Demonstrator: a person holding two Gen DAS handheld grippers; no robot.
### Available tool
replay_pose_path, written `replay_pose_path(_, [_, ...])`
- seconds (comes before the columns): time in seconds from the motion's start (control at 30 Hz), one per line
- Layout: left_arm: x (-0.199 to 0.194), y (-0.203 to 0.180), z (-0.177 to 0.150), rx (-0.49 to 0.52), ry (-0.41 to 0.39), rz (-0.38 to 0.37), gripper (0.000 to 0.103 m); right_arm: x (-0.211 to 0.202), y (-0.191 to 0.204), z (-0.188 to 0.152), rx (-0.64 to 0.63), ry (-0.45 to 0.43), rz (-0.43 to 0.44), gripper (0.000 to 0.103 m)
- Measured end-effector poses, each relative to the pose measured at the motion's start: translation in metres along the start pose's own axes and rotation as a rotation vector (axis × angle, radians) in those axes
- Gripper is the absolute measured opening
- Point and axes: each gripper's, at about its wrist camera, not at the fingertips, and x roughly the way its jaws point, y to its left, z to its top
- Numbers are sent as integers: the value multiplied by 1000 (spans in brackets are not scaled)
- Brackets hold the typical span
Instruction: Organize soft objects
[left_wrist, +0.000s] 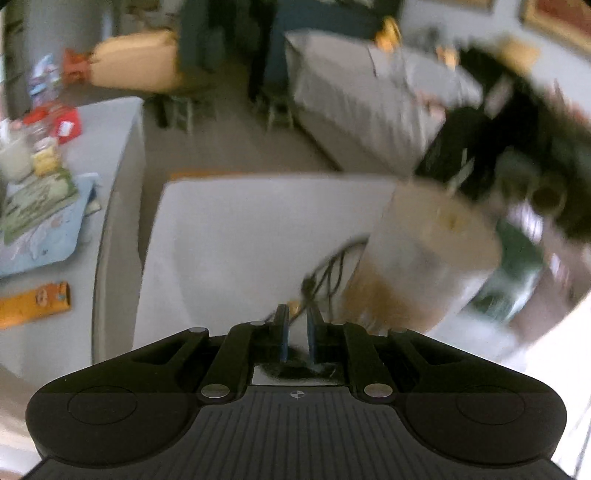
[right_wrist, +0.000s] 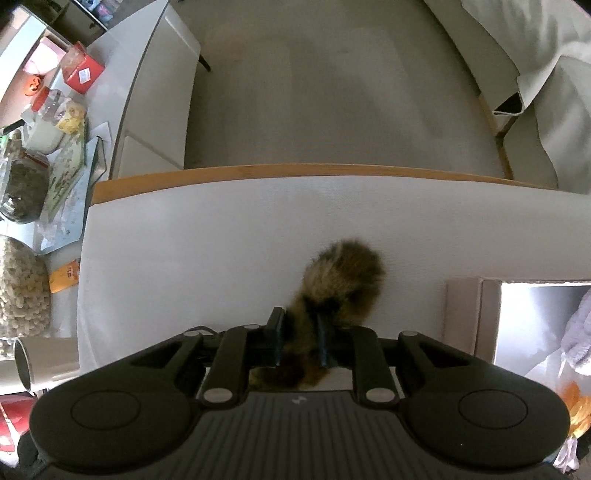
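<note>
In the right wrist view my right gripper (right_wrist: 301, 334) is shut on a brown and tan furry toy (right_wrist: 341, 277). The toy's fluffy end lies forward on the white table (right_wrist: 221, 240), and more fur shows behind the fingers. An open cardboard box (right_wrist: 474, 314) stands to the right, with a pale lavender soft thing (right_wrist: 578, 332) inside. The left wrist view is blurred. There my left gripper (left_wrist: 298, 319) is shut, with thin dark strands (left_wrist: 323, 275) rising from between its fingertips and dark fuzz behind them. The cardboard box (left_wrist: 424, 254) is to its right.
A cluttered side table (right_wrist: 122, 74) on the left holds a red box (right_wrist: 83, 72), a jar (right_wrist: 24, 190), papers and an orange packet (right_wrist: 64, 275). Beyond the table's wooden edge (right_wrist: 295, 170) lie grey carpet (right_wrist: 332, 92) and a cloth-covered sofa (right_wrist: 546, 74).
</note>
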Motion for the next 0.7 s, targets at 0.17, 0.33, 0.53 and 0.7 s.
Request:
replay_pose_path(0.17, [-16, -2, -26, 83, 111, -79, 12, -2, -7, -3, 8, -6, 30, 19])
replay_pose_path(0.33, [-58, 1, -38, 137, 17, -152, 13, -1, -9, -3, 4, -7, 49, 20])
replay_pose_path(0.53, [-65, -42, -47, 537, 27, -150, 17, -4, -3, -3, -20, -3, 44, 26])
replay_pose_path(0.7, [-44, -59, -59, 729, 146, -124, 35, -29, 0, -10, -64, -29, 31, 52])
